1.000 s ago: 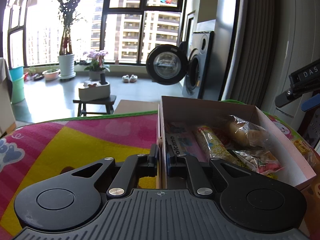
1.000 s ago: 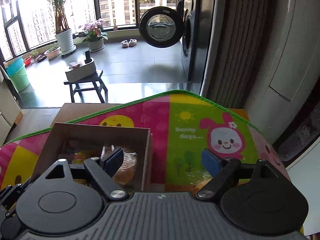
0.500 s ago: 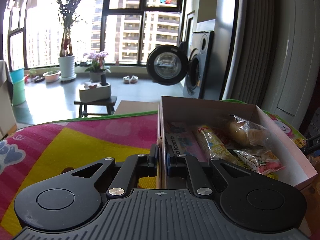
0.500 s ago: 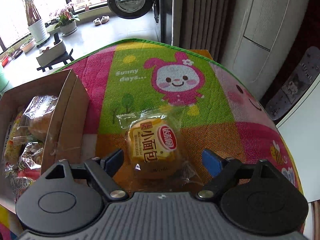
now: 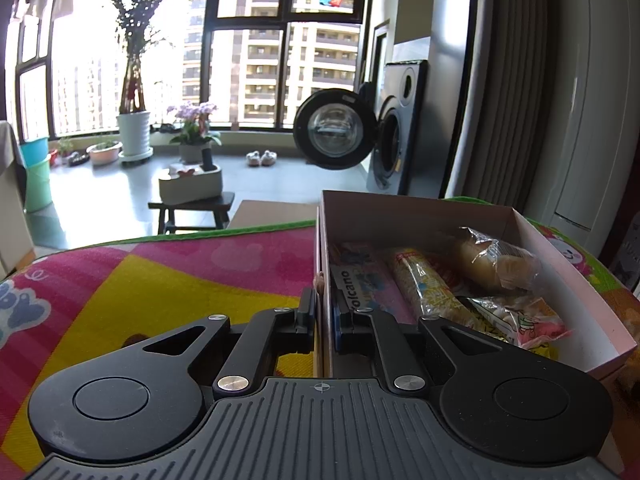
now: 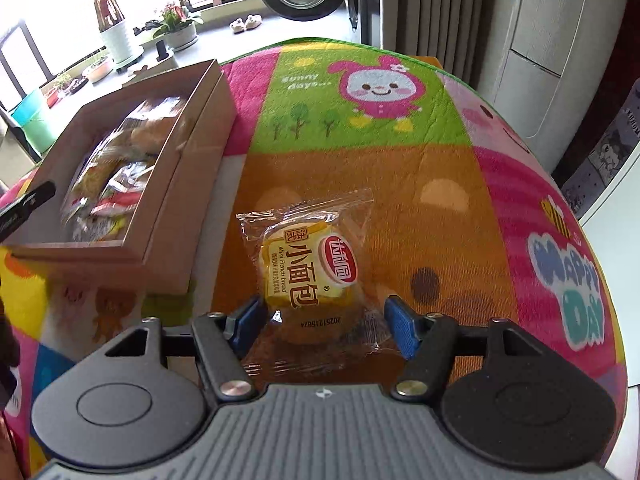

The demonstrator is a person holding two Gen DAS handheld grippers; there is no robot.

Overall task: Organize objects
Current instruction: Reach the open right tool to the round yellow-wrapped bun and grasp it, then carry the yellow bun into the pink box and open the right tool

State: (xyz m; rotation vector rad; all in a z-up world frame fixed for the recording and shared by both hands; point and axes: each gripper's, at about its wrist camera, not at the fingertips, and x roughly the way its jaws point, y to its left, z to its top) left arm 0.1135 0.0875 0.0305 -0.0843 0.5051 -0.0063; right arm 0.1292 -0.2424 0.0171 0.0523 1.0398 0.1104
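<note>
A brown cardboard box [image 5: 400, 210] [image 6: 188, 168] holding several wrapped snacks sits on the colourful cartoon mat. My left gripper [image 5: 323, 312] is shut on the box's left wall, one finger outside and one inside. A wrapped mini french bread [image 6: 308, 272] in a clear and yellow packet lies on the orange patch of the mat, right of the box. My right gripper [image 6: 322, 326] hangs open just above the bread's near end, its blue pads on either side and not touching it.
The mat [image 6: 520, 208] covers a table whose edges drop off at the right and far side. A white cabinet [image 6: 560, 40] stands close on the right. Beyond are a washing machine [image 5: 384, 136] with its door open, a stool and plants.
My right gripper swung from above the box over to the right and came down over the bread, which now lies between its open fingers. My left gripper kept its hold on the box wall.
</note>
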